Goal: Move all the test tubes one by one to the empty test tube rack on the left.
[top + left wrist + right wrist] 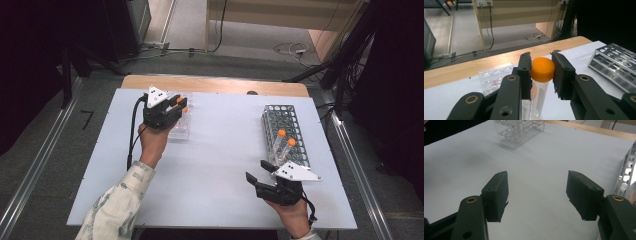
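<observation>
No readable text

No word, brand or number could be read; the clear plastic tube with the orange cap (542, 69) bore faint reddish printing, too blurred to make out.

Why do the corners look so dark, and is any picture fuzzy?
High view: the room's edges are unlit, while the white table is bright and sharp. Left gripper view: the orange-capped tube in the left gripper is crisp, the clear rack behind slightly soft. Right gripper view: the right gripper looks sharp; the table shows dim grey shading at left.
</observation>
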The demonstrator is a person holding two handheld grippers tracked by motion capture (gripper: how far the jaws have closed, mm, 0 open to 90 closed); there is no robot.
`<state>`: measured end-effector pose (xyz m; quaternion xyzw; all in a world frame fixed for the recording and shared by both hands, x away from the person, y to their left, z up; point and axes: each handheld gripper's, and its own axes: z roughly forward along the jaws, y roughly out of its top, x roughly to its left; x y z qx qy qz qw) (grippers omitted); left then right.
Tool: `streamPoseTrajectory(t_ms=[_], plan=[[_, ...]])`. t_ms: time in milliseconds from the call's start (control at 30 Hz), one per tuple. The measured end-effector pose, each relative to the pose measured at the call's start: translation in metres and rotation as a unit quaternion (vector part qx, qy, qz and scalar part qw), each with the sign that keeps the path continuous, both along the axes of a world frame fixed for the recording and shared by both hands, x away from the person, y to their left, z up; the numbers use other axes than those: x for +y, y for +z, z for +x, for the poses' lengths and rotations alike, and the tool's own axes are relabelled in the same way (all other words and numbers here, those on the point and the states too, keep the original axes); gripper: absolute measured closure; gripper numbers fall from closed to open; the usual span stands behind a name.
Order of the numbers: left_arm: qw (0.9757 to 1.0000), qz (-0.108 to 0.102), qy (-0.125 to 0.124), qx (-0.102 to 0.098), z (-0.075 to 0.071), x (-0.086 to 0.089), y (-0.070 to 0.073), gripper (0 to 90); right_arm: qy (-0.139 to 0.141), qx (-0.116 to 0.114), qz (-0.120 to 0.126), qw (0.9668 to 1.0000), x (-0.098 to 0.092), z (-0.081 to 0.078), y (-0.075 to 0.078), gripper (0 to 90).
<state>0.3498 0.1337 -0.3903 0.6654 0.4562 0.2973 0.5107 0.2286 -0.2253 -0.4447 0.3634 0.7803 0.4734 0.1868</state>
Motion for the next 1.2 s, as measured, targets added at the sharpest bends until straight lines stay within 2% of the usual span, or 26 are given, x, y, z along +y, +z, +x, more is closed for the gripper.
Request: streamPoseTrajectory(t_ms=[233, 567, 867, 1200], plan=[[0.9999, 0.009, -0.001, 0.005, 0.001, -0.002, -0.006, 69.7, 0.000, 0.000, 0.001, 1.0000, 0.000, 0.000, 0.000, 32.8], [0.9999, 0.012, 0.000, 0.009, 0.002, -0.003, -0.014, 69.7, -0.001, 0.001, 0.001, 1.0000, 0.000, 0.000, -0.001, 32.8], [0.9992, 0.037, 0.001, 0.011, 0.001, -0.009, -0.026, 69.5, -0.001, 0.002, 0.000, 1.0000, 0.001, 0.000, -0.001, 32.8], [0.9992, 0.035, 0.006, 0.017, 0.001, -0.006, -0.035, 69.2, 0.000, 0.003, -0.001, 1.0000, 0.001, 0.000, -0.001, 32.8]])
